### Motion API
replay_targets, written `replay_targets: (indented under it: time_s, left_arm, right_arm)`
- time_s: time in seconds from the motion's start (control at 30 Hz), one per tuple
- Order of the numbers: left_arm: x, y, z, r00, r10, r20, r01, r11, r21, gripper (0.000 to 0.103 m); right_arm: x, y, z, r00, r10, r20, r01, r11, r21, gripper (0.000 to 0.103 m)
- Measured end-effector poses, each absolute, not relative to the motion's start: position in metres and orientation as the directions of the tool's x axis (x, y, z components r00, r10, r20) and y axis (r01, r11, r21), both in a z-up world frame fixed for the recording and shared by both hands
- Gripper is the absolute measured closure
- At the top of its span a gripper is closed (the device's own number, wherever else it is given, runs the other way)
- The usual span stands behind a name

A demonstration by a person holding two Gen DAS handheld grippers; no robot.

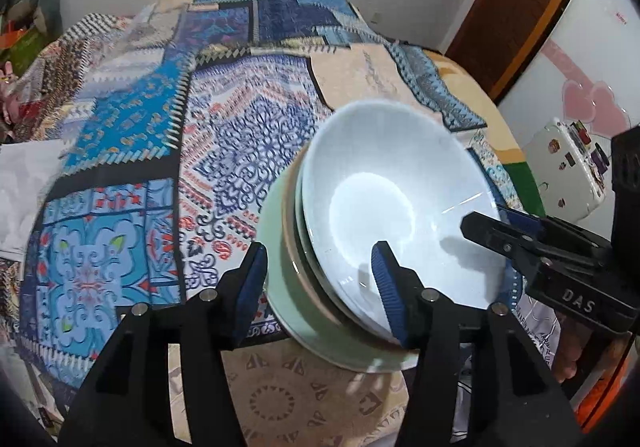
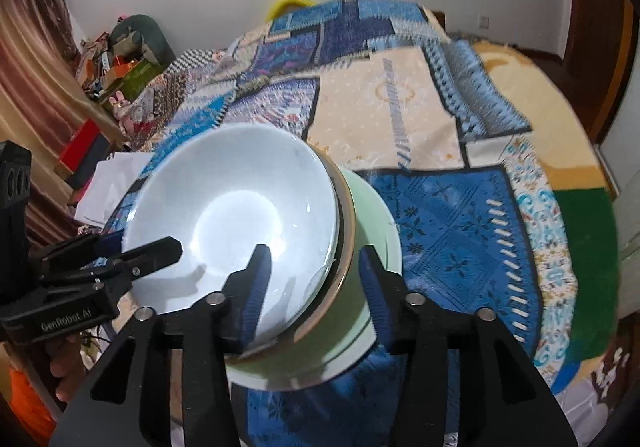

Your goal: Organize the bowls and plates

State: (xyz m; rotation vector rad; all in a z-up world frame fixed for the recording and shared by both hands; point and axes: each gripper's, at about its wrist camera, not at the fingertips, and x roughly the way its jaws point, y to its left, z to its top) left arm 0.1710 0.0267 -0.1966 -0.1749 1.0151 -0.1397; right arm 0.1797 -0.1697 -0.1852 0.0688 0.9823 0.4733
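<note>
Left wrist view: left gripper (image 1: pixel 320 287) points down at a stack of dishes on a patterned tablecloth (image 1: pixel 132 151). Its 2 blue-padded fingers (image 1: pixel 250 291) stand spread, 1 outside the stack on the left and 1 inside the white bowl (image 1: pixel 384 207); no pad presses on the rims between them. The white bowl sits topmost and looks tilted toward the left of the picture. Beneath it lie a second pale dish and a brown-rimmed dish (image 1: pixel 292 247), all resting on a pale green plate (image 1: pixel 288 311). The right gripper (image 1: pixel 492 227) enters from the right edge, its tip over the bowl's right rim; whether it touches cannot be told here.

Right wrist view: right gripper (image 2: pixel 312 279) straddles the right side of the same stack. Its fingers (image 2: pixel 256 287) stand apart, 1 inside the white bowl (image 2: pixel 240 199) and 1 outside the green plate (image 2: pixel 372 223), with the rims between them and no pad visibly clamping. The brown-rimmed dish (image 2: pixel 348 223) shows as a thin edge between bowl and plate. The left gripper (image 2: pixel 132 255) reaches in from the left, its tip over the bowl's near-left rim. The stack stands on a blue panel of the tablecloth (image 2: pixel 460 231).
</note>
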Motion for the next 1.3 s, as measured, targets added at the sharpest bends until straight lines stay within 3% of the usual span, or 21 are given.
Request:
replay_targets:
  time_s: [0.2, 0.3, 0.47, 0.63, 0.7, 0.87, 1.13, 1.3]
  left_arm:
    - [0.144, 0.022, -0.146, 0.626, -0.174, -0.76, 0.045, 0.981, -0.187, 0.047]
    - [0.124, 0.019, -0.113, 0.707, -0.153, -0.691, 0.05, 0.985, -0.166, 0.039]
    - [0.089, 0.017, -0.063, 0.815, -0.126, -0.566, 0.044, 0.987, -0.156, 0.035]
    - [0.055, 0.014, -0.025, 0.89, -0.08, -0.449, 0.023, 0.991, -0.131, 0.024]
    - [0.043, 0.01, -0.016, 0.906, -0.077, -0.416, 0.032, 0.993, -0.114, 0.015]
    - [0.015, -0.001, 0.0, 0.941, -0.041, -0.336, 0.019, 0.997, -0.07, 0.004]
    - [-0.008, -0.004, 0.009, 0.964, -0.014, -0.267, -0.004, 0.998, -0.068, 0.0]
    - [-0.015, -0.005, 0.01, 0.968, -0.002, -0.251, -0.015, 0.998, -0.064, 0.0]
  right_arm:
    - [0.156, -0.177, -0.142, 0.553, 0.431, -0.713, -0.391, 0.89, 0.234, 0.056]
    - [0.142, -0.18, -0.116, 0.6, 0.453, -0.66, -0.414, 0.881, 0.229, 0.051]
    - [0.116, -0.187, -0.076, 0.676, 0.484, -0.556, -0.448, 0.869, 0.21, 0.05]
    - [0.09, -0.194, -0.044, 0.741, 0.503, -0.445, -0.472, 0.861, 0.187, 0.035]
    - [0.081, -0.196, -0.035, 0.756, 0.512, -0.408, -0.483, 0.857, 0.18, 0.03]
    - [0.066, -0.198, -0.019, 0.785, 0.521, -0.335, -0.495, 0.853, 0.168, 0.019]
    - [0.058, -0.195, -0.017, 0.809, 0.51, -0.292, -0.492, 0.86, 0.138, 0.003]
    - [0.056, -0.195, -0.017, 0.82, 0.501, -0.278, -0.484, 0.865, 0.132, 0.0]
